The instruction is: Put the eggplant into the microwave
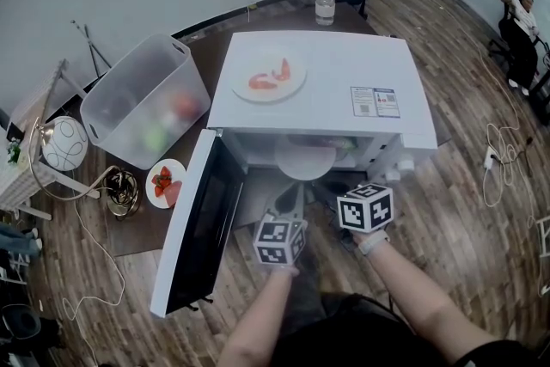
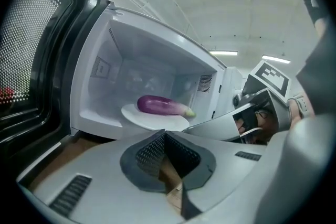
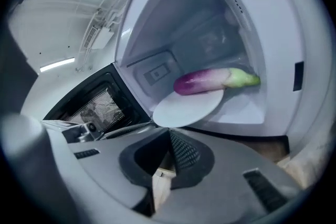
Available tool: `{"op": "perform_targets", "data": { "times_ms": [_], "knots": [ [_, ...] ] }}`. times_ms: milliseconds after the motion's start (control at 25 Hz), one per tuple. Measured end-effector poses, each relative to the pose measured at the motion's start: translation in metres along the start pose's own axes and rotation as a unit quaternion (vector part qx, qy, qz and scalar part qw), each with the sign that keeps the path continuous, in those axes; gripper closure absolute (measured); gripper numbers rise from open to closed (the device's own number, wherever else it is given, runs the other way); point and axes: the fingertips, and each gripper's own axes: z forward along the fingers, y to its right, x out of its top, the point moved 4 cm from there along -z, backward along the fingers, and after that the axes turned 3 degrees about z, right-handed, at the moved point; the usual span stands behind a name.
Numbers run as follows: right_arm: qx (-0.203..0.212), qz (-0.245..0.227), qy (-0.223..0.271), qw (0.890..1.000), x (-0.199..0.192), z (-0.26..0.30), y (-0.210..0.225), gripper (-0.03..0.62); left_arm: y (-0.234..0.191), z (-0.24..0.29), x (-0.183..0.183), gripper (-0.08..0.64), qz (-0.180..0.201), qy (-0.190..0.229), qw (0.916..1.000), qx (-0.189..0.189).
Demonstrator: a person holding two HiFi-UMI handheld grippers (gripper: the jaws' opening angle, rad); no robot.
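Inside microwave (image 2: 122, 58), gripper views only: eggplant (image 2: 160, 105)

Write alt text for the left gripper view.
A purple eggplant lies on a white plate inside the open microwave, door swung out at the picture's left. The left gripper, jaws shut and empty, sits in front.

Brown table (image 1: 137, 232) under microwave (image 1: 335, 99), clear bin (image 1: 146, 103), plate (image 1: 153, 198)

Left gripper (image 2: 166, 136): grey shell, dark meshed pads (image 2: 149, 152).
Right gripper (image 3: 169, 134): same build.
Marker cubes (image 1: 279, 241): white, black squares.
Sleeve (image 1: 494, 354): dark.
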Motion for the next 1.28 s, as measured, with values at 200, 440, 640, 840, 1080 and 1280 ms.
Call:
{"op": "perform_targets", "data": {
  "times_ms": [200,440,640,840,1080,1280],
  "knots": [
    [-0.002,-0.009,-0.007,1.0,0.002,0.004,0.0,0.59,-0.002,0.003,-0.001,0.568,0.001,0.0,1.0,-0.001],
    [0.005,-0.008,-0.014,1.0,0.009,0.012,0.0,0.591,-0.002,0.007,0.003,0.568,-0.002,0.002,1.0,-0.003],
    [0.01,-0.011,-0.012,1.0,0.02,0.019,0.001,0.591,-0.007,0.013,0.003,0.568,-0.001,0.004,1.0,0.0],
    [0.014,-0.01,-0.011,1.0,0.029,0.025,0.001,0.591,-0.01,0.019,0.008,0.568,-0.001,0.006,1.0,-0.002],
    [0.017,-0.007,-0.011,1.0,0.036,0.03,0.004,0.591,-0.014,0.027,0.013,0.568,-0.004,0.007,1.0,-0.002],
    [0.016,-0.006,-0.011,1.0,0.041,0.034,0.007,0.591,-0.019,0.033,0.016,0.568,-0.009,0.007,0.9999,0.0]
  ]
}}
